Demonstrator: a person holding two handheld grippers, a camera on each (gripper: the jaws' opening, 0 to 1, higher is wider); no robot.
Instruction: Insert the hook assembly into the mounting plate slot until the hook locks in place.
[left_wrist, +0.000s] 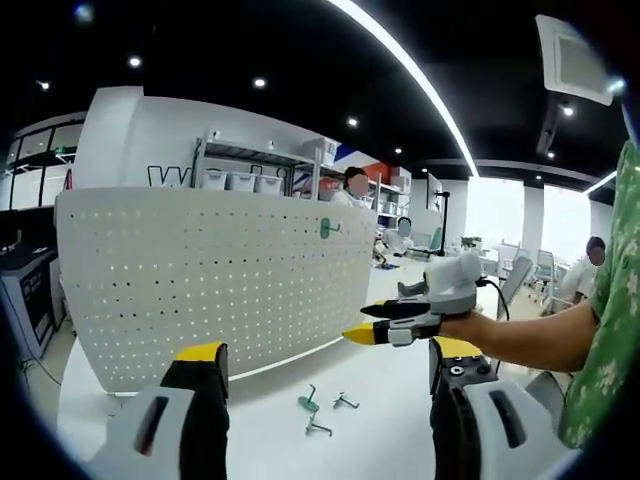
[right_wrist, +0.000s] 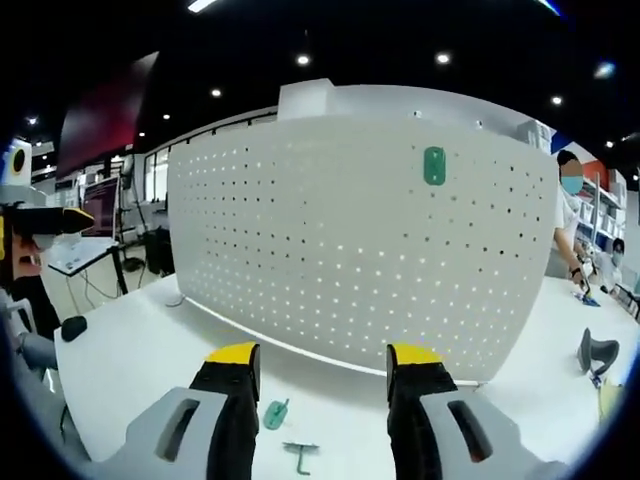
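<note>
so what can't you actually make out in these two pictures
- Left gripper view: the loose hooks on the table are too small to show their shape or count for certain.
- Left gripper view: the right gripper tips look closed, but too small to tell.
- Right gripper view: the hook on the table is partly cut off between the gripper fingers.
- Both views: how the green hook sits in the pegboard is too small.

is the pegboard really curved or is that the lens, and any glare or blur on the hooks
Left gripper view: the pegboard bows near the edges, typical fisheye bending; ceiling strip light is bright but casts no glare on the loose hooks, which look small and soft. Right gripper view: same bowing, even lighting, mounted green hook fairly sharp.
</note>
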